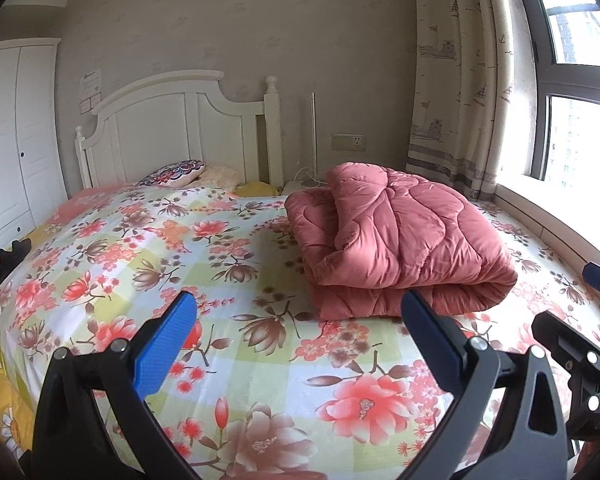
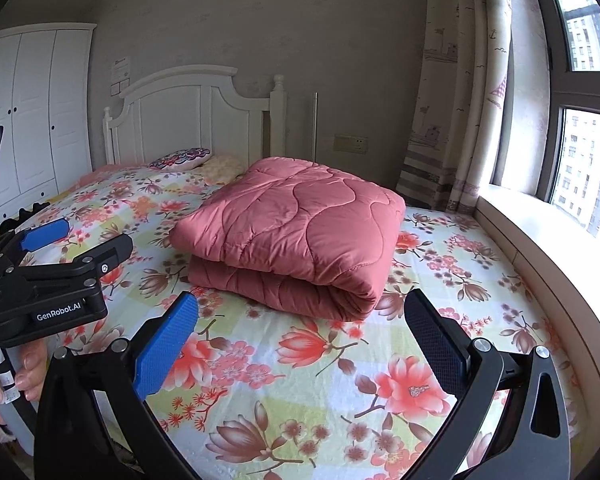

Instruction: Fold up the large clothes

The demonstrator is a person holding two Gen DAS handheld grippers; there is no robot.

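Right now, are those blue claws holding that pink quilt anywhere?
No. The left gripper and right gripper are open and empty; the folded quilt lies untouched on the bed.

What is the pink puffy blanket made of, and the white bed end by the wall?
Pink quilt: seemingly smooth, slightly shiny woven fabric over soft padding; wavy stitch lines make it puff. Headboard: probably painted wood, matte white, with grooved panels and turned posts.

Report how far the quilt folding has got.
Done, by the look of it: the pink quilt lies folded into a thick layered bundle on the floral bedsheet. In hand: nothing; the left gripper and right gripper are both open and clear of it. Left: perhaps tidying the looser upper layer seen in the left wrist view.
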